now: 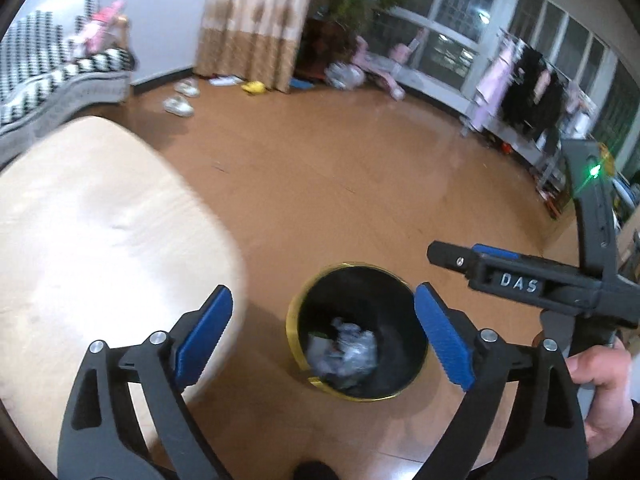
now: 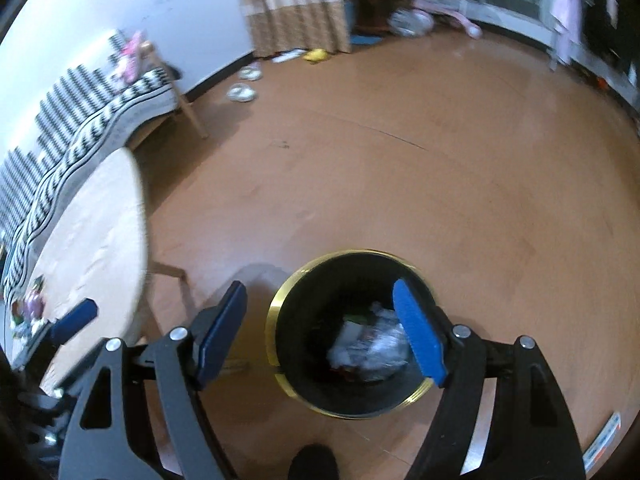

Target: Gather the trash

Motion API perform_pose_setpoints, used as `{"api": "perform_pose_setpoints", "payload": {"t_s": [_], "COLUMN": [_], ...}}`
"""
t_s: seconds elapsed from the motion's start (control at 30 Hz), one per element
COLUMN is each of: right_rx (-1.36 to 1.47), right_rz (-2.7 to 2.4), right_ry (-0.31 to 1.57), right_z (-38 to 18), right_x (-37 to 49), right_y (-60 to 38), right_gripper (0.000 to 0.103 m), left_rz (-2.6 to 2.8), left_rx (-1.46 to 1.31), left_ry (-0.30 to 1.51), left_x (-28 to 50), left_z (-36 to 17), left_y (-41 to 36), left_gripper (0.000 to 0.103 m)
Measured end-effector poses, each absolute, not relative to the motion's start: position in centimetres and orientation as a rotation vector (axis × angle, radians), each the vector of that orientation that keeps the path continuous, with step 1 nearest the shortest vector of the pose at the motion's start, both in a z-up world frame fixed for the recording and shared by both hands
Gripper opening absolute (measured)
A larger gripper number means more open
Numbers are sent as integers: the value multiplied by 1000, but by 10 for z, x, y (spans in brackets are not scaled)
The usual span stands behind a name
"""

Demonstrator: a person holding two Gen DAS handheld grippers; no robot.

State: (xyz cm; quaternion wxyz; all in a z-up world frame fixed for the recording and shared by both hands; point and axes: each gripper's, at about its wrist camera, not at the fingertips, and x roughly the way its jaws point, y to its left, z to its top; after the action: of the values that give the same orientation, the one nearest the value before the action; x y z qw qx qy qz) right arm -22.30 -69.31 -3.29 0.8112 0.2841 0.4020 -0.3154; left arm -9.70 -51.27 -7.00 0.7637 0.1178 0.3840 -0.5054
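Observation:
A black waste bin with a gold rim (image 1: 292,330) stands on the wooden floor, with crumpled white and clear trash (image 1: 352,350) at its bottom. My left gripper (image 1: 324,334) hangs above the bin, open, nothing between its blue pads. In the right wrist view the same bin (image 2: 276,320) and its trash (image 2: 372,344) lie below my right gripper (image 2: 322,334), which is also open and empty. That right gripper (image 1: 472,256) shows at the right of the left wrist view, held by a hand (image 1: 600,380). A blue pad of the left gripper (image 2: 76,320) shows at the left edge.
A pale round table (image 1: 100,240) stands left of the bin, with small items (image 2: 32,304) on its near part. Behind it is a black-and-white covered couch (image 1: 40,80). Shoes (image 1: 178,106), a curtain (image 1: 256,20) and a clothes rack (image 1: 520,92) line the far side. Open wooden floor lies beyond the bin.

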Motion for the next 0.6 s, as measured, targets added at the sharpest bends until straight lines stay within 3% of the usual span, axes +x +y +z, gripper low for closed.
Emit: {"api": "perform_pose_setpoints", "payload": {"t_s": [0.27, 0.6], "right_rx": [470, 261], "right_rz": [-407, -59], "right_ry": [872, 932], "right_z": [1, 15], "right_x": [-93, 40], "right_y": [-573, -380], "right_gripper": [74, 74], "left_rz": [-801, -319], "left_rx": [171, 36], "left_ry": [777, 795], "left_x": [-11, 108], "left_z": [-32, -40], "left_y": [-364, -142], "left_gripper": [91, 91]}}
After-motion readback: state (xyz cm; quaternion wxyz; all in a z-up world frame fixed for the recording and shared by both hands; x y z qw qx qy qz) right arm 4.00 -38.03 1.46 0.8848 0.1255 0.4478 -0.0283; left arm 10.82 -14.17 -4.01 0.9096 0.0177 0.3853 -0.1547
